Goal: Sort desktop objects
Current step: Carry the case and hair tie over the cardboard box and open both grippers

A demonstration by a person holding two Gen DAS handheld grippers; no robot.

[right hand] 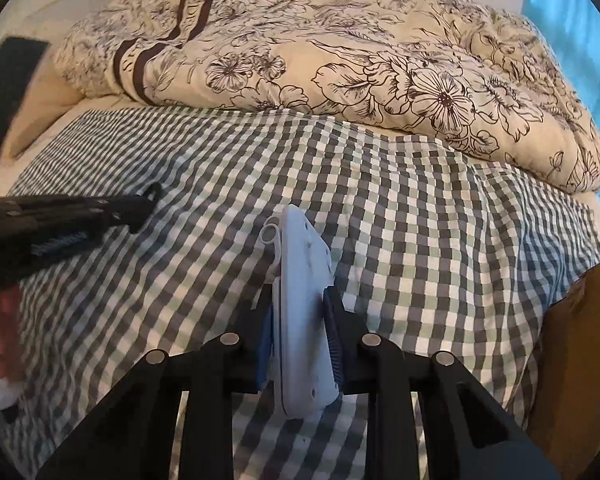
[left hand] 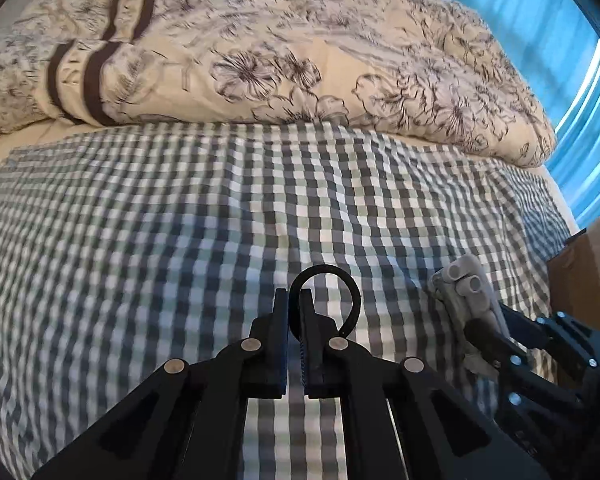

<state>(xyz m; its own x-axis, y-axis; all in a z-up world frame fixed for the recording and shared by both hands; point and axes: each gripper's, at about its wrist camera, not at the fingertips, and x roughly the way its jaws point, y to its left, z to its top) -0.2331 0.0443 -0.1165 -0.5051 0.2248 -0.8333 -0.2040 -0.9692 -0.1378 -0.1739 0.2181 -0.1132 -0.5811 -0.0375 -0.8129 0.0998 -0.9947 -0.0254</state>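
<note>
My left gripper [left hand: 294,312] fingers clamp a black ring [left hand: 327,300]; my right gripper [right hand: 300,320] fingers pinch the grey tool [right hand: 302,312], long axis toward 12 o'clock; cardboard box [right hand: 572,352] at 3 o'clock, nearer my right.

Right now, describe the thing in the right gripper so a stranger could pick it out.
Start from the checked cloth below the floral duvet. Above it the right gripper clamps a flat pale grey plastic piece on edge, unlike the thin black ring in the left gripper.
</note>
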